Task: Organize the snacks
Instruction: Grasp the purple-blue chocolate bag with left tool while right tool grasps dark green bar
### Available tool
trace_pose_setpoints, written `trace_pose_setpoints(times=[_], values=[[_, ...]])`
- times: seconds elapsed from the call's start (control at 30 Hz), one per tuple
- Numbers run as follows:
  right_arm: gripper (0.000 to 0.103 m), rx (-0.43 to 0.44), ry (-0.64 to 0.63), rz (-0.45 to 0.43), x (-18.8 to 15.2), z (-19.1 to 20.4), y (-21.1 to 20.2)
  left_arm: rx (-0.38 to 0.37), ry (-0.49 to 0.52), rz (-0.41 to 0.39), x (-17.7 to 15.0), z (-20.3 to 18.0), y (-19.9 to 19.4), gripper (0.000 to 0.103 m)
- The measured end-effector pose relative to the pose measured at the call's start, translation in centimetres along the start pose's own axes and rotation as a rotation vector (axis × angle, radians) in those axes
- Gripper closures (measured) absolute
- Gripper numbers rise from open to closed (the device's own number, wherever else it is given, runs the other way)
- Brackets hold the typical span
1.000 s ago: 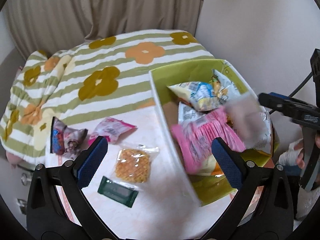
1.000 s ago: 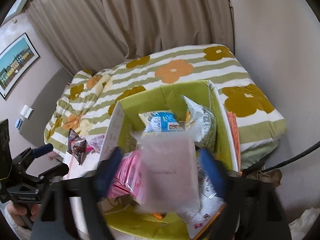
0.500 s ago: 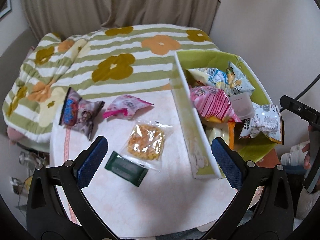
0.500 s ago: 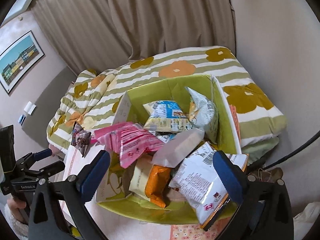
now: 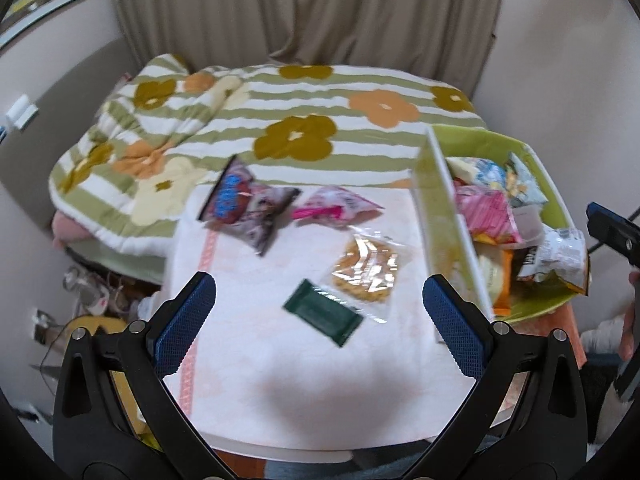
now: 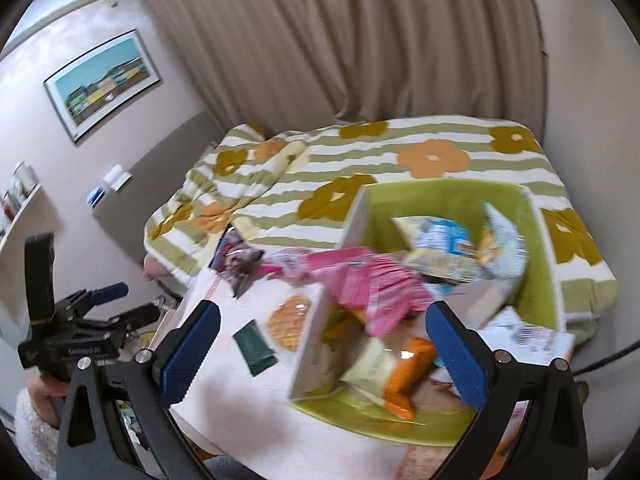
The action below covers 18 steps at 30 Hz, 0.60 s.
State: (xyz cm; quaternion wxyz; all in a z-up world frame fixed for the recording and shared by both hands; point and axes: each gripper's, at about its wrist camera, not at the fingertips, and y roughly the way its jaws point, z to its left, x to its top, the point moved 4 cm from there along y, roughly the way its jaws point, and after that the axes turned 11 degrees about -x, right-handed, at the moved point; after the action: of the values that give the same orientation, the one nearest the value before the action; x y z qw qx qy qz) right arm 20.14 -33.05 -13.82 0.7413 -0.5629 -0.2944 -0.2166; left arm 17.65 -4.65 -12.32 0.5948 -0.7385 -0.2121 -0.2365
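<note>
A green box (image 5: pixel 436 216) (image 6: pixel 448 200) at the table's right side holds several snack bags, a pink one (image 6: pixel 376 284) on top. Loose on the white table (image 5: pixel 304 376) lie a dark green packet (image 5: pixel 323 313) (image 6: pixel 254 345), a clear bag of orange crackers (image 5: pixel 366 268) (image 6: pixel 289 320), a pink-and-white packet (image 5: pixel 336 208) and a dark purple bag (image 5: pixel 246 204) (image 6: pixel 236 260). My left gripper (image 5: pixel 318 322) is open, above the table's near edge, short of the green packet. My right gripper (image 6: pixel 322 350) is open over the box's near left corner, holding nothing.
A bed with a green-striped flowered quilt (image 5: pixel 280 120) lies beyond the table, with curtains (image 6: pixel 340 40) behind. Clutter sits on the floor at the left (image 5: pixel 92 292). A cable (image 6: pixel 608 354) runs at the right. A hand in a white fuzzy sleeve (image 6: pixel 32 412) holds the left gripper's handle.
The pale packet held by my right gripper a second ago now lies in the box and that gripper is open. Both views have swung left, toward the loose snacks on the table.
</note>
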Motion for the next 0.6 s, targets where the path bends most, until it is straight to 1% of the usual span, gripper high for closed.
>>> trace_pose_setpoints(times=[0.1,0.23,0.4,0.6], values=[[0.001,-0.013,-0.042,0.002,-0.4,3.0,0.9,0.014,-0.016,-0.002,0.1,2.5,-0.1,0.000],[0.001,-0.004,-0.089,0.047,-1.3,7.2,3.4,0.012,-0.008,0.005,0.8,5.6,0.5,0.000],[0.001,-0.027,-0.087,0.109,-2.3,11.4,7.1,-0.031,0.019,0.049,2.3,9.7,2.4,0.000],[0.001,-0.058,-0.058,0.174,-3.2,15.0,12.0,-0.088,0.104,0.109,4.8,13.6,5.6,0.000]])
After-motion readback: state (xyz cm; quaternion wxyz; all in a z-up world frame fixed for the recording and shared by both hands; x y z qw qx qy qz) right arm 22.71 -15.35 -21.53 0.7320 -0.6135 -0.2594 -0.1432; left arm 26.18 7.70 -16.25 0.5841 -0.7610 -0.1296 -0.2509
